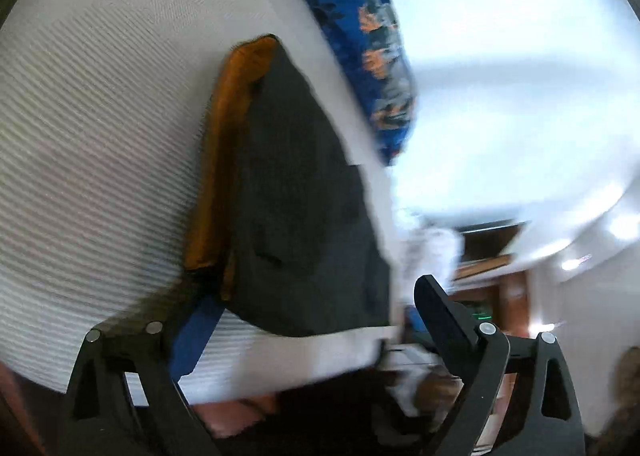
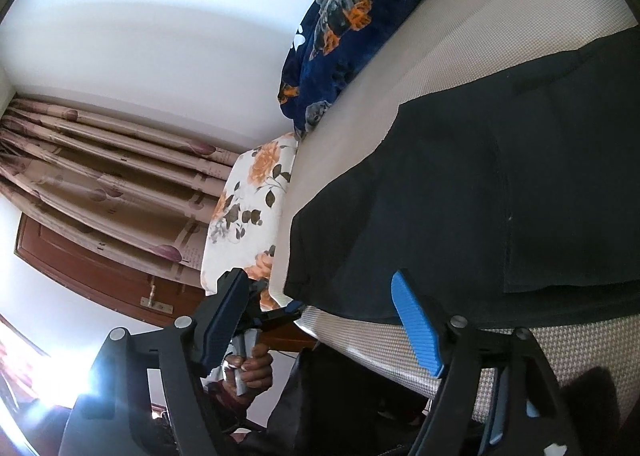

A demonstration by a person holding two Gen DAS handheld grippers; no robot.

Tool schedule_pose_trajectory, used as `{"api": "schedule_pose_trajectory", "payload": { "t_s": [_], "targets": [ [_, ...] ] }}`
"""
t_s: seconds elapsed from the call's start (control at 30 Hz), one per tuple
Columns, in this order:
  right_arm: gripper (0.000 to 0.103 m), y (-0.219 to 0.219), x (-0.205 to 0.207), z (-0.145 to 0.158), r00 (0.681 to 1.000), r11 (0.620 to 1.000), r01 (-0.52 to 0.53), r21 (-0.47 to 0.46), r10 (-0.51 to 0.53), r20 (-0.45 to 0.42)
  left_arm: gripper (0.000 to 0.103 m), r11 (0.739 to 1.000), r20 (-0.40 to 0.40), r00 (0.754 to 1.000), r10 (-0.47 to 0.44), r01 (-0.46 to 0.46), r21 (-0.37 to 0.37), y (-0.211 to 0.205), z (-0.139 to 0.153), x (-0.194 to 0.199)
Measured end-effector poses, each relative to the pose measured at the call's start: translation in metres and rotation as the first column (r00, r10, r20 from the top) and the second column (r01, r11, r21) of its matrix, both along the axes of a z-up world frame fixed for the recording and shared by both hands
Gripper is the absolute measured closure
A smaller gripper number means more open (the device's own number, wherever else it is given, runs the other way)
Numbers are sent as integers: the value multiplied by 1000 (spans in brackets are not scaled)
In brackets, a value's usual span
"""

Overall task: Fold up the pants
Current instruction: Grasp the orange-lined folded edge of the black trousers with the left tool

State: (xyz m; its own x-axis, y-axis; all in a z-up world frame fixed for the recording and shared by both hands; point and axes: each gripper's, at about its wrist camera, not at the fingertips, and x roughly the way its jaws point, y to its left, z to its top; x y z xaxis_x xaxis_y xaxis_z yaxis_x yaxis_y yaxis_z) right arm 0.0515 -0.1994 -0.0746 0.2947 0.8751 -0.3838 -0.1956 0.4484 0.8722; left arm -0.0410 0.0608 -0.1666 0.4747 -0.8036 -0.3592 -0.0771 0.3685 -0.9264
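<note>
Pants [image 2: 460, 208]: black, lying flat on the bed [image 2: 452, 68], folded into a stacked slab. In the right wrist view they fill the 2–4 o'clock part of the frame, one corner near the mattress edge at 6 o'clock. In the left wrist view the pants [image 1: 296, 200] sit dead centre, an orange band [image 1: 224, 160] along their 9 o'clock side. That view is motion-blurred.

Right gripper [image 2: 320, 320]: jaws apart, nothing between the pads. Blue finger [image 2: 416, 324] stands just before the near hem, not pressing on it.

Left gripper [image 1: 296, 320]: jaws wide apart, empty; near edge of the pants lies between the fingers, no pinch visible. From the right wrist view, a hand [image 2: 252, 372] holds its grip at 7 o'clock.

Judgement: both grippers are free, so the step in hand looks like taking hold for another fold, or finishing.

To do it well:
- Take the near hem at two well-separated points, all layers together, or the stack will shear.
- Lift only slightly, carry toward 12 o'clock, land edge on edge.
- Keep clear of the blanket [image 2: 352, 16] at 12 o'clock.
- Corner overhang near the mattress edge could drag; square it first.
</note>
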Motion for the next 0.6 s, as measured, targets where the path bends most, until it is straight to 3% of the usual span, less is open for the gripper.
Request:
{"api": "schedule_pose_trajectory", "payload": {
  "t_s": [0.13,0.23,0.5,0.6],
  "targets": [
    [29,-1,0,0,1000,1000,0,5,0,-9,10,996,34,999,-34,31,78,-2,8,-3],
    [28,-1,0,0,1000,1000,1,4,-1,-9,10,996,-41,999,-6,9,85,-1,-8,-2],
    [27,1,-3,-1,1000,1000,-10,-1,10,-13,11,992,-44,996,75,-70,107,-11,-4,9],
    [27,3,-6,-1,1000,1000,-18,-12,18,-12,22,979,-56,996,76,-64,196,-17,0,10]
  ]
}}
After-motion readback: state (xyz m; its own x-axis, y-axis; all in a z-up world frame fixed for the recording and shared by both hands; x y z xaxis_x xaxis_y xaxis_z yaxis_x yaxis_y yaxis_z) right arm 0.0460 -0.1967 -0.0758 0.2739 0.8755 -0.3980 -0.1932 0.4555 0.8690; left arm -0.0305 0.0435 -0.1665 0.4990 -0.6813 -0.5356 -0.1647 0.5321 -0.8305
